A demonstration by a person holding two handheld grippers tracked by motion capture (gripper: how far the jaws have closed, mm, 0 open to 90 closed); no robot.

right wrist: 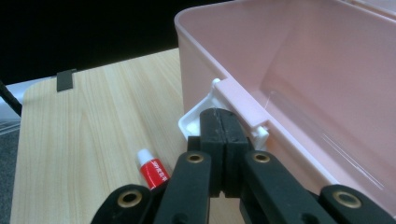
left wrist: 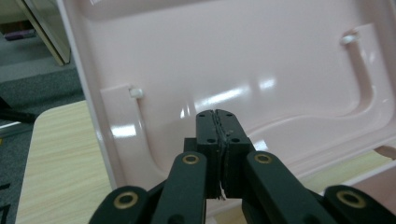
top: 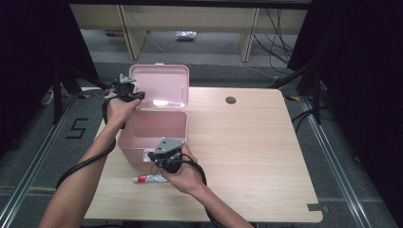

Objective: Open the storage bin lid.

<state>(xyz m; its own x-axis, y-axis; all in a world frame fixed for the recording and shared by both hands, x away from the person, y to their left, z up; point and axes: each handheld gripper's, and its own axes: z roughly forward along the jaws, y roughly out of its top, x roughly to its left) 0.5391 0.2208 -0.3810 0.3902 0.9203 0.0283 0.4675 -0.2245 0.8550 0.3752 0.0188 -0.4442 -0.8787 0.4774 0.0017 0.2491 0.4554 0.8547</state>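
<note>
Resting against pink box [top: 157, 130]: both closed hand-held grippers.

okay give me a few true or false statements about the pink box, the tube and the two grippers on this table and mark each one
1. The pink box stands open, lid raised. True.
2. The red and white tube lies inside the box. False: it lies on the table in front of it.
3. The left gripper has its jaws wide open. False: they are shut, before the lid's inside.
4. The right gripper is at the box's white front latch, jaws shut. True.
</note>
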